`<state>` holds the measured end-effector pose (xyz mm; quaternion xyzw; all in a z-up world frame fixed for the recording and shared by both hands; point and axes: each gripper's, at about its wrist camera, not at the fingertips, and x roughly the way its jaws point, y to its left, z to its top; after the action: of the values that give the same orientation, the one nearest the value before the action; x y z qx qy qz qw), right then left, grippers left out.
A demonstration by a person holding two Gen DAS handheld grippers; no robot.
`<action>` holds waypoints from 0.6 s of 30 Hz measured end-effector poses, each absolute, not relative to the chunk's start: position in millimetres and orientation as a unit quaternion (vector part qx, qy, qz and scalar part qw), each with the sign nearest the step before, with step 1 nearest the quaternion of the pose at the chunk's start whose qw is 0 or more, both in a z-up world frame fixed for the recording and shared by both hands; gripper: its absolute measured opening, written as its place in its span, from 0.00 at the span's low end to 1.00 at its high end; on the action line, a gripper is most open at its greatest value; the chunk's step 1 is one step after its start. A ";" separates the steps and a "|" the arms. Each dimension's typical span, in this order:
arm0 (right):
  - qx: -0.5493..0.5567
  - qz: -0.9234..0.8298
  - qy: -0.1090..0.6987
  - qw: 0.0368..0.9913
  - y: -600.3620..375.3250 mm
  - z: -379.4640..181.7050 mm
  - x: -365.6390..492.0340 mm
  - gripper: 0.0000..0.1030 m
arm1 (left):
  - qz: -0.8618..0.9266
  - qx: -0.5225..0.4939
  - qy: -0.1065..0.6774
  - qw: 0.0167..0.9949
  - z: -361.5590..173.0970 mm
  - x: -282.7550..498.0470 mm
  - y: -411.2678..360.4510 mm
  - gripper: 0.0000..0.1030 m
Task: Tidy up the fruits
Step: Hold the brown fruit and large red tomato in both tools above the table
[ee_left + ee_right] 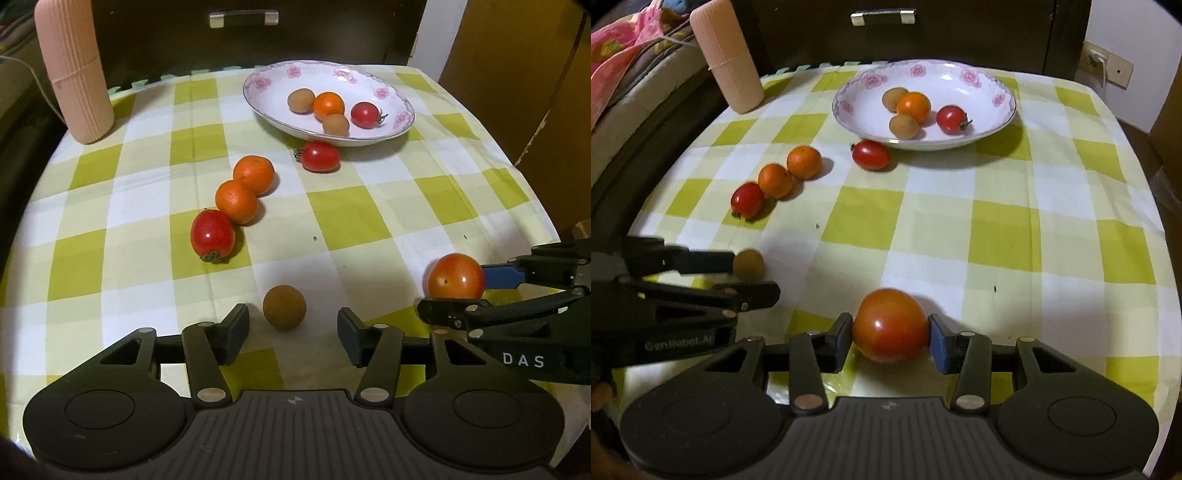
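Observation:
My left gripper [293,326] is open, its fingers on either side of a small brown fruit [284,307] on the checked cloth; the fruit also shows in the right wrist view [749,264]. My right gripper [891,338] is shut on a large orange-red tomato [890,325], low over the cloth; the tomato shows in the left wrist view [456,276]. A flowered white plate [384,138] at the back holds two brown fruits, a small orange and a cherry tomato. On the cloth lie two small oranges [245,186] and two red tomatoes [212,236].
A tall pink ribbed cylinder [74,70] stands at the back left corner of the table. A dark cabinet with a drawer handle [243,18] is behind the table. Bedding [624,48] lies to the left. The table's edges drop off at right and left.

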<state>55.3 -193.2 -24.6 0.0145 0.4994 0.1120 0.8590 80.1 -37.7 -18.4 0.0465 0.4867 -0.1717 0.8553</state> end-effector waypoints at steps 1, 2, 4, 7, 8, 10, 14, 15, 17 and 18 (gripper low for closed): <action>0.013 0.114 0.496 0.861 -194.4 -25.1 53.5 0.44 | -0.172 0.046 0.487 0.855 -18.6 80.3 -37.9 0.62; 0.012 0.115 0.494 0.862 -195.3 -25.5 52.5 0.44 | -0.173 0.045 0.487 0.855 -18.6 80.5 -38.0 0.63; 0.016 0.120 0.493 0.862 -198.2 -25.7 51.6 0.44 | -0.174 0.046 0.487 0.855 -18.7 80.4 -38.3 0.64; 0.022 0.122 0.493 0.861 -200.4 -25.7 52.3 0.45 | -0.174 0.044 0.487 0.855 -18.7 81.2 -37.9 0.64; 0.023 0.122 0.493 0.861 -200.5 -25.7 52.8 0.45 | -0.175 0.042 0.487 0.855 -18.7 81.3 -37.6 0.65; 0.023 0.121 0.494 0.861 -199.2 -25.7 54.3 0.46 | -0.175 0.044 0.487 0.855 -18.7 80.7 -37.4 0.64; 0.025 0.120 0.489 0.864 -197.7 -24.8 55.3 0.45 | -0.174 0.058 0.484 0.855 -18.9 79.4 -40.5 0.59; 0.021 0.117 0.485 0.866 -197.0 -24.3 55.2 0.45 | -0.172 0.061 0.483 0.856 -18.7 79.2 -41.1 0.55; 0.014 0.109 0.488 0.866 -195.3 -24.6 56.8 0.43 | -0.170 0.062 0.482 0.857 -18.4 80.0 -40.3 0.47; 0.015 0.107 0.490 0.865 -195.1 -25.3 57.4 0.42 | -0.168 0.059 0.483 0.857 -18.2 80.7 -39.2 0.44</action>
<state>57.4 -195.1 -25.3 0.0148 0.4903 0.1068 0.8648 80.7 -39.2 -18.2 0.0595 0.4829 -0.1685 0.8573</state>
